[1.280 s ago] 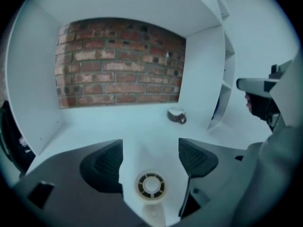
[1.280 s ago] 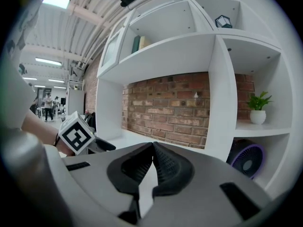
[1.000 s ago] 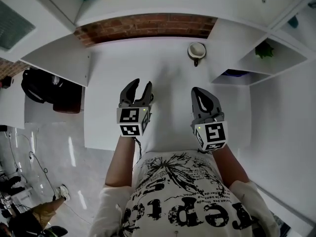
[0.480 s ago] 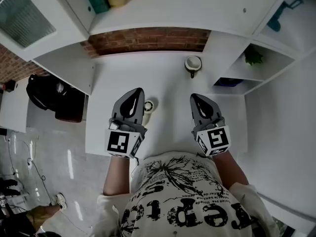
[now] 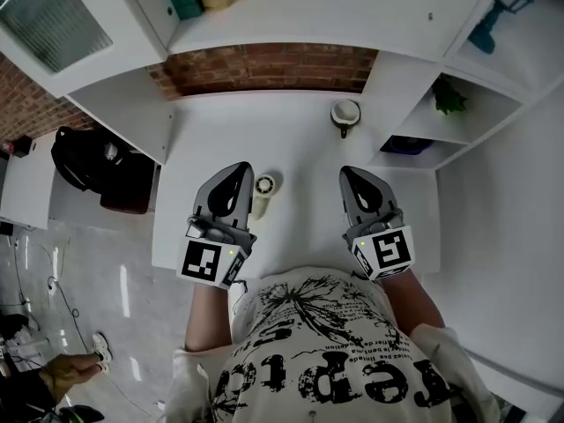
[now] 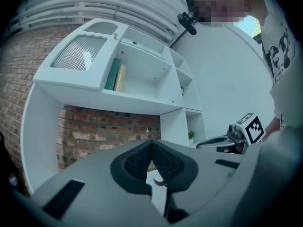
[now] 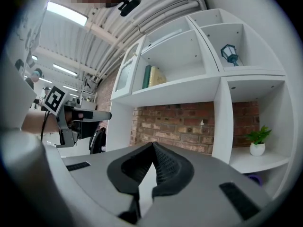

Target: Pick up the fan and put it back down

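A small white fan (image 5: 263,188) lies on the white table (image 5: 300,148), just right of my left gripper (image 5: 239,166) and apart from it. That gripper is held above the table's front left part, its jaws shut with nothing between them. In the left gripper view the pads (image 6: 142,161) meet at the tip of the left gripper (image 6: 151,142). My right gripper (image 5: 349,173) hovers over the front right of the table, also shut and empty, and the right gripper (image 7: 153,144) shows its pads together in its own view. Both point level toward the brick wall.
A white mug (image 5: 345,113) stands at the back of the table by the brick wall (image 5: 264,64). White shelves flank the table, with a small plant (image 5: 448,100) on the right. A black bag (image 5: 88,161) sits left of the table.
The left gripper's jaws, open around the fan in the earliest frame, are now shut and clear of it. Both grippers have risen and drawn back; the fan shows uncovered on the table.
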### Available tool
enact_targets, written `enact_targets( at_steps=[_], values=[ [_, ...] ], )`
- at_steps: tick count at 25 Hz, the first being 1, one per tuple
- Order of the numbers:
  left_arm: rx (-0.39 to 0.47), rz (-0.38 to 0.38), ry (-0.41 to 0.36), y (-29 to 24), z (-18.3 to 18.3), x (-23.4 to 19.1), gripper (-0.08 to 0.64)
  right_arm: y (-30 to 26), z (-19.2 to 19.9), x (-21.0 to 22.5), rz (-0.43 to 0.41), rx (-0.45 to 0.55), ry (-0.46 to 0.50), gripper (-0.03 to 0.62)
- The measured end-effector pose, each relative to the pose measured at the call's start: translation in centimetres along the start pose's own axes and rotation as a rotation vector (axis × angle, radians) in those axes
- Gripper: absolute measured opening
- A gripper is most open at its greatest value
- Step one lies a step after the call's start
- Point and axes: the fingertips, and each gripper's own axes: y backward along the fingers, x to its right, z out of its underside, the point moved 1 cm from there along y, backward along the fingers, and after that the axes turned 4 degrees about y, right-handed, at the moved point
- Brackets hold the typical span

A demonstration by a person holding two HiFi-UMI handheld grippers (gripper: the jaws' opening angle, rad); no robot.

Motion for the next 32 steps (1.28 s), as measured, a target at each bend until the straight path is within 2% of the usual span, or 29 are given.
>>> enact_targets(
  at_steps=[8,13,32],
  values=[
    [-0.003,0.033,0.028,0.3,0.3,1.3,0.014,1.0,0.0,-0.6,-0.024,0.001,0.008,0.012],
    [-0.023,0.060,-0.005,0.2,0.7,2.0,0.014,1.2,0.2,-0.8,-0.016,0.000,0.005,0.012],
    [-0.044,0.050,-0.011,0.7,1.4,1.3,0.014,0.8,0.5,-1.5,-0.001,-0.013,0.022,0.012]
  ],
)
